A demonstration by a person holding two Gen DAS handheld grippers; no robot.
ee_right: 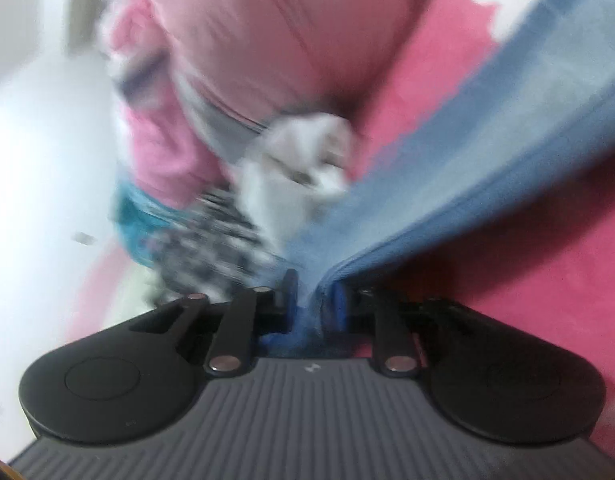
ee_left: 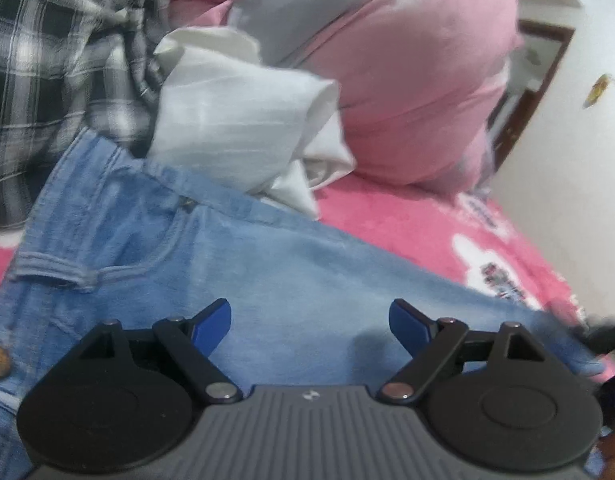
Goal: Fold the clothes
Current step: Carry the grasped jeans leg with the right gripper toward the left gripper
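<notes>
Light blue jeans (ee_left: 235,264) lie spread across the pink bed cover, waistband and a copper button at the left of the left wrist view. My left gripper (ee_left: 310,322) hovers over the middle of the jeans, its blue pads wide apart with only flat denim under them. In the blurred right wrist view my right gripper (ee_right: 314,300) is shut on a fold of the jeans (ee_right: 487,168), which stretch away to the upper right. A crumpled white garment (ee_left: 243,120) rests at the top edge of the jeans, and a black-and-white plaid shirt (ee_left: 63,68) is heaped left of it.
A large pink pillow (ee_left: 411,72) sits behind the clothes. The pink bed cover (ee_left: 407,220) has white printed patches. A white wall and a dark brown door frame (ee_left: 527,92) stand to the right of the bed. The white garment (ee_right: 303,168) and plaid shirt (ee_right: 211,240) also show blurred.
</notes>
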